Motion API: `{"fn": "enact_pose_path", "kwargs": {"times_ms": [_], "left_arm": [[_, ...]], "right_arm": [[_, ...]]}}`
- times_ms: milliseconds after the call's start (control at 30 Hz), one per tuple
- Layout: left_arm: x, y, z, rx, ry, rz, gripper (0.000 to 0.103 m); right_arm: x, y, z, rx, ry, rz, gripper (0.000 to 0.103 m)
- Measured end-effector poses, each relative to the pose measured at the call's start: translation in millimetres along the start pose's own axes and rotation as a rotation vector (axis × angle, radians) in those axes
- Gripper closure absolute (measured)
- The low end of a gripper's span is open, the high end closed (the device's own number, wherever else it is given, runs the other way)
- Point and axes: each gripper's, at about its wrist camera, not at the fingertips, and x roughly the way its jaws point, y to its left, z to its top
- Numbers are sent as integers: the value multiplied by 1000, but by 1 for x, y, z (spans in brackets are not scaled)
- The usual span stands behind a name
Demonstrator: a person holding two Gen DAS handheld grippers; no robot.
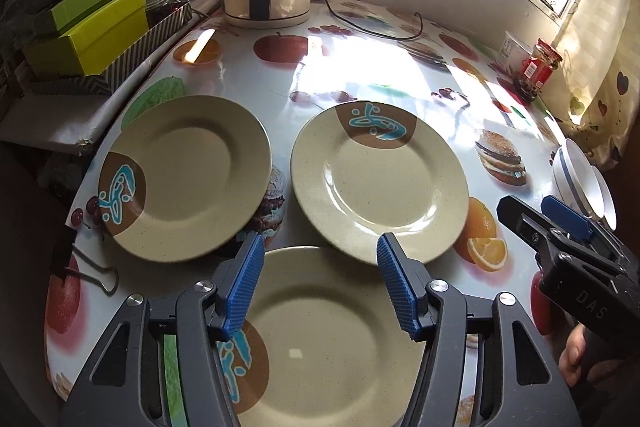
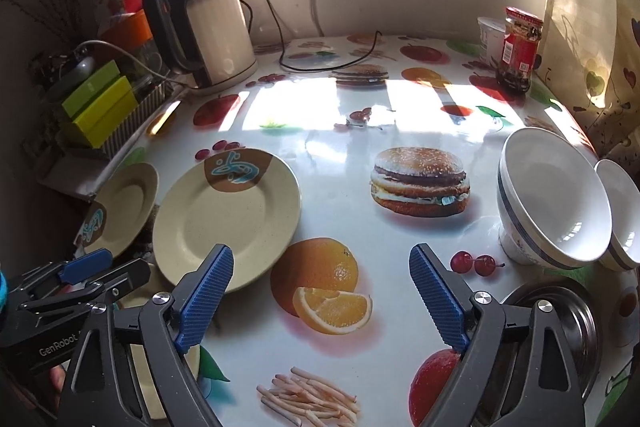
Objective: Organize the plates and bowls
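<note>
"GenRobot" is showing in white on the black body of the left gripper (image 2: 86, 269) as the right wrist view catches it; "DAS" is showing on the right gripper (image 1: 532, 219) in the left wrist view. The red label on the jar (image 2: 520, 47) is too small to read.

Three beige speckled plates are lying on the table (image 2: 320, 107), each carrying a brown patch with turquoise brushwork: the near plate (image 1: 332, 339) under the left gripper's blue pads, the left plate (image 1: 188, 175) overhanging the table's left edge, and the far plate (image 1: 380, 179) just beside both. Two white bowls (image 2: 556, 195) with blue rim bands are leaning together at the right edge, a steel dish (image 2: 576, 311) nearer.

Both grippers are standing released, nothing between their jaws. Open tabletop is spreading through the middle toward the kettle (image 2: 216, 35).
</note>
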Motion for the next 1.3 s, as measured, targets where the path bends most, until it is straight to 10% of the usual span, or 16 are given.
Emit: {"fn": "enact_pose_path", "kwargs": {"times_ms": [1300], "left_arm": [[42,10,27,-79,61,-46,73]], "right_arm": [[76,1,31,82,102,138,78]]}}
